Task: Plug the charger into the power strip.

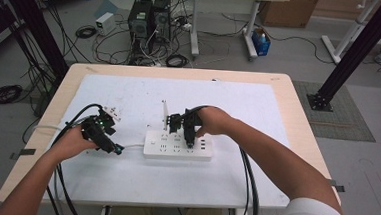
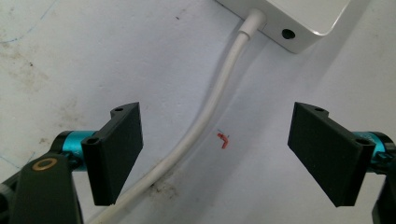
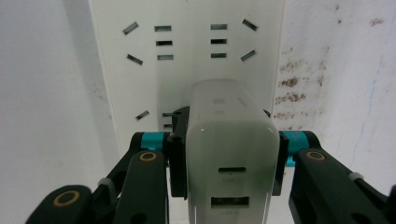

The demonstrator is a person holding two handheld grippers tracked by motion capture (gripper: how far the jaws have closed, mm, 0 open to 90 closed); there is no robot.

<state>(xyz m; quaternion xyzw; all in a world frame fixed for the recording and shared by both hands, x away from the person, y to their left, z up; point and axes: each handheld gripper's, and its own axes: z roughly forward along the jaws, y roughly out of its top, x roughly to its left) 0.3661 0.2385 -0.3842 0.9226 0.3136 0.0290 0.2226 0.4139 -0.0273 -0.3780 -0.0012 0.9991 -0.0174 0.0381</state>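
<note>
My right tongs are clenched on the white plastic two-port charger block, held over the white rectangular power strip. Apparent step: plugging in. Next move requires aligning prongs with the slots below. My left tongs stand released, straddling the strip's white cord on the worktop

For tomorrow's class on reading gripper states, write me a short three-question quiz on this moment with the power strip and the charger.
1. True or false: the left gripper is shut on the white cord.
2. What does the right gripper hold? A) a cord B) a white charger C) nothing
3. Fill in: the charger is over the ____.

Key
1. False: its jaws stand open on either side of the cord.
2. B.
3. Power strip.
</note>
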